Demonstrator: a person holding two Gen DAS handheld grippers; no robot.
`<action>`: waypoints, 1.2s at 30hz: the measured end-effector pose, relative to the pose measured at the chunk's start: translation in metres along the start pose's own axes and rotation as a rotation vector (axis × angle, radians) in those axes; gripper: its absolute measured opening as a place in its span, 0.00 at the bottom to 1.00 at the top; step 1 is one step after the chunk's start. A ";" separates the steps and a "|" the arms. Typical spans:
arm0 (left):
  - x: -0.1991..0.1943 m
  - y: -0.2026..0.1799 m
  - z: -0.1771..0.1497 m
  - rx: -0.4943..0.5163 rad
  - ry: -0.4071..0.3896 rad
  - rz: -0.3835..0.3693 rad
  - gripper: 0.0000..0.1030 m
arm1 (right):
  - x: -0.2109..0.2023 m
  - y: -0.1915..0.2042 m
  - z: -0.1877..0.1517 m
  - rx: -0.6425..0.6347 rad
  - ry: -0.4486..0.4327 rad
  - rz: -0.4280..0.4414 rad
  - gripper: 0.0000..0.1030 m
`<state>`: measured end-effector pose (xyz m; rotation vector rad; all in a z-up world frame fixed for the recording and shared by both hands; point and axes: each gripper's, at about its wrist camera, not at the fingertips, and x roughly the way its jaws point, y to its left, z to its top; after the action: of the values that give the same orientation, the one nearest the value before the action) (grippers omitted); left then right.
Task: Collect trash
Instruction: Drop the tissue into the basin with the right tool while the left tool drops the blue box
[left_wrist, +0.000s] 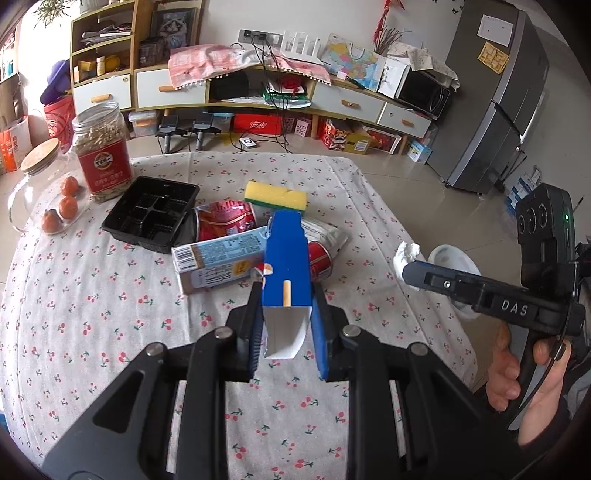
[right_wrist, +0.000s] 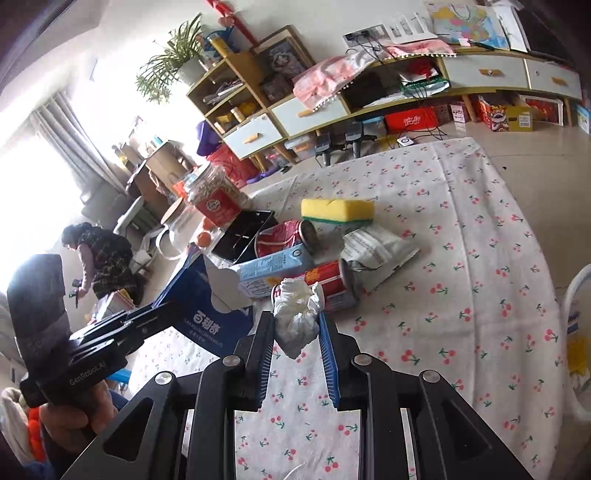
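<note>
The left gripper (left_wrist: 284, 325) jaws squeeze a blue cardboard box (left_wrist: 286, 266); the right gripper (right_wrist: 297, 332) jaws squeeze a white crumpled tissue (right_wrist: 297, 314). Hold tight, carry both toward the white bin (left_wrist: 452, 266) at three o'clock beside the worktop (left_wrist: 92, 295).

a yellow-and-green sponge (left_wrist: 275, 196) lies on the cherry-print surface (left_wrist: 92, 295). a clear red-labelled jar of nuts (left_wrist: 102, 151) stands beside a cork-lidded glass jar (left_wrist: 40, 184).

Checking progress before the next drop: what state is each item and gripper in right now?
Left gripper: shut on the blue cardboard box, lifted.
Right gripper: shut on the crumpled white tissue.
Black plastic tray: empty, upright.
Two red drink cans: lying down.
Pale blue carton: lying flat.
Yellow sponge: flat on the tablecloth.
</note>
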<state>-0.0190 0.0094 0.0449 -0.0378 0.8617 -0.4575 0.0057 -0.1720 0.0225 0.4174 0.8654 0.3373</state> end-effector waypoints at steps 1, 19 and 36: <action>0.002 -0.004 0.001 0.002 0.002 -0.007 0.25 | -0.006 -0.005 0.003 0.013 -0.009 -0.003 0.24; 0.057 -0.134 0.019 0.097 0.093 -0.242 0.25 | -0.148 -0.198 0.016 0.418 -0.193 -0.356 0.25; 0.138 -0.261 0.015 0.153 0.202 -0.362 0.25 | -0.157 -0.265 -0.013 0.677 -0.125 -0.445 0.34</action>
<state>-0.0277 -0.2839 0.0103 -0.0063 1.0202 -0.8777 -0.0682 -0.4694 -0.0093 0.8403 0.9090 -0.4068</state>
